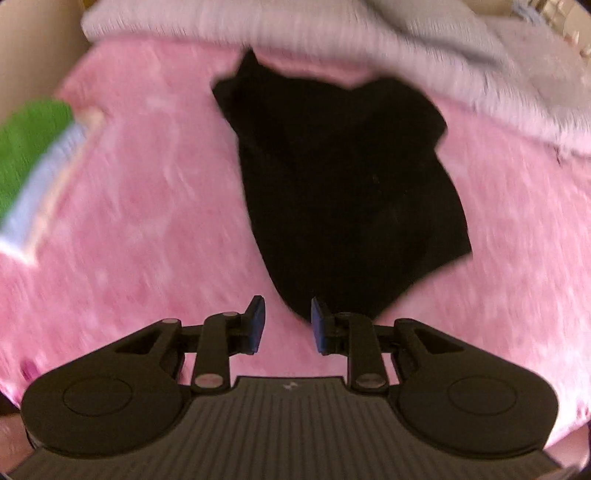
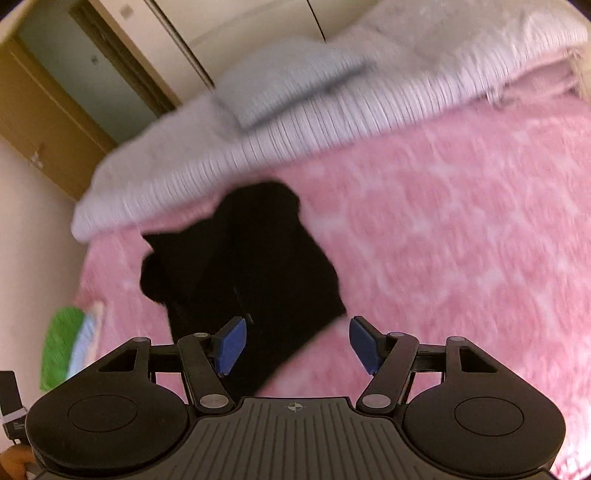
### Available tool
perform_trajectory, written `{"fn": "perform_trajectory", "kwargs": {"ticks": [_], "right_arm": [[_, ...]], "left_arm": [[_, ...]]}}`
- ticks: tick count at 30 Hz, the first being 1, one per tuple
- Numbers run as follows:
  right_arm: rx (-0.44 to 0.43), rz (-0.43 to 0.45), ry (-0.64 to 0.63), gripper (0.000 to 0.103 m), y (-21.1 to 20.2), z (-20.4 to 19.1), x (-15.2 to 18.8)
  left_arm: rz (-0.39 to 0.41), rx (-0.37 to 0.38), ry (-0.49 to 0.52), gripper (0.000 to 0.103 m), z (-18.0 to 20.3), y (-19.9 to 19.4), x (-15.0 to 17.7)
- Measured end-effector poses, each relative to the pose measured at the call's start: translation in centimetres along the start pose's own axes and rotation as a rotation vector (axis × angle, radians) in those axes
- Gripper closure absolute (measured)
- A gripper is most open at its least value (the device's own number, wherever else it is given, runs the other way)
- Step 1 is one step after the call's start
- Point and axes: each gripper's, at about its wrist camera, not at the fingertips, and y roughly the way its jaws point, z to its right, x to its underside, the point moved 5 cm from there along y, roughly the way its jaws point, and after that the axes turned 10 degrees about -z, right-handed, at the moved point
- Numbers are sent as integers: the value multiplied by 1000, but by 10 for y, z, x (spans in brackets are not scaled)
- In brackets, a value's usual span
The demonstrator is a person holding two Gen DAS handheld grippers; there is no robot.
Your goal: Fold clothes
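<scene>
A black garment [image 1: 343, 192] lies folded into a rough wedge on the pink fluffy blanket [image 1: 140, 206]. In the left wrist view my left gripper [image 1: 288, 325] hovers above the garment's near tip, its blue pads apart with nothing between them. Seen from the right wrist, the same black garment [image 2: 251, 266] lies ahead and to the left. My right gripper [image 2: 295, 343] stands wide open over its near edge, holding nothing. Both pictures are blurred by motion.
A stack of folded clothes with a green piece on top [image 1: 33, 147] sits at the blanket's left edge, also seen as the green stack [image 2: 66, 343]. A pale ribbed cover [image 1: 332, 33] and a grey pillow [image 2: 288, 77] lie at the far end. A wooden door [image 2: 48, 110] stands beyond.
</scene>
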Motion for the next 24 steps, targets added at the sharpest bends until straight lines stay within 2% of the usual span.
{"fn": "perform_trajectory", "kwargs": {"ticks": [4,7,9,15,19,24], "right_arm": [[-15,-45,7,37,17,11,11],[-31,-68,-28,37,21,11,14],[-28,-79,-66,37,22,11,4],[-55,-110,-170,37,17,29,15],[-64,-131,-230,37,11,49,22],[-52,-174,-277,37,13,81,32]], "left_arm": [[-2,-26,13,81,26,4,16],[37,-63,3,81,42,-8,24],[68,-84,-9,81,52,-21,22],[148,-145,-70,77,91,-50,42],[162,-151,-107,76,119,-55,64],[155,-161,-156,75,144,-43,86]]}}
